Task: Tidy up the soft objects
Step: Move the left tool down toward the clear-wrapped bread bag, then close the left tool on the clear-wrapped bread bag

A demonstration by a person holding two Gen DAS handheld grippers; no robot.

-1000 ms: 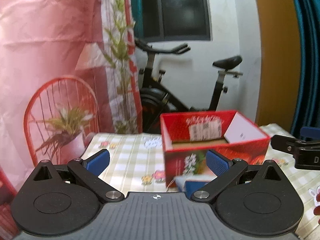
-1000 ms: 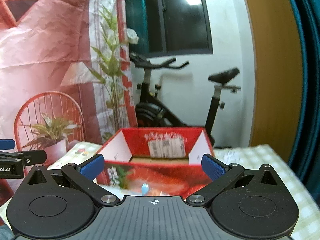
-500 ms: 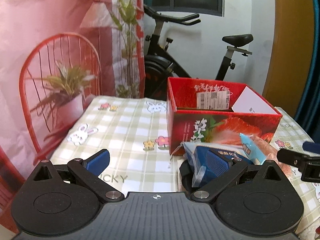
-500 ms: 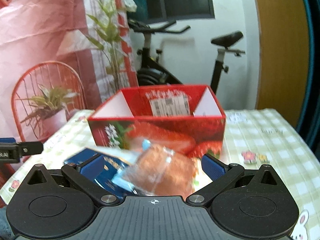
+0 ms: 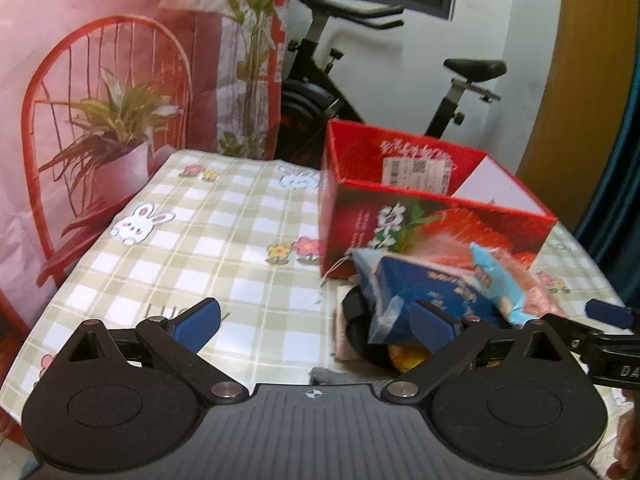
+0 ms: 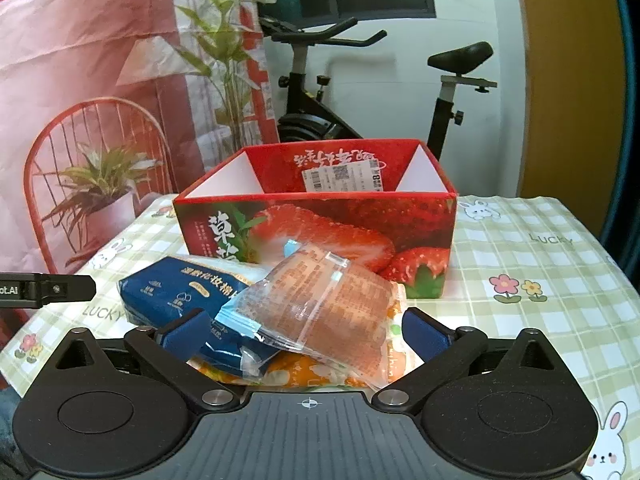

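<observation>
Both cams have tipped down since a sec ago: then mostly wall, bike and the red strawberry box (image 6: 316, 216); now the pile of soft packs in front of that box fills the lower view.

Right gripper (image 6: 308, 334) is spread wide, nothing pinched, pads either side of the pile just short of the box's front wall. Clear pack w/ orange-brown contents (image 6: 340, 304) lies on top, tilted, overlapping the blue pack (image 6: 180, 296) to its left; an orange-print pack (image 6: 304, 372) sits underneath. Left gripper (image 5: 316, 320) also spread, empty, hanging left of the pile; its right pad (image 5: 432, 326) is in front of the blue pack (image 5: 432, 292), touching or not, can't tell. Box is open-topped, looks empty inside as far as visible.

Step in hand, prob.: grab the top clear pack w/ the right gripper. To do it well: come down centred on the pack's bulky middle, not the crinkly sealed edge, close gently so the film doesn't slip out, lift straight up before going over the box's near wall. Take the top one first; pulling the blue pack would drag the others.
</observation>
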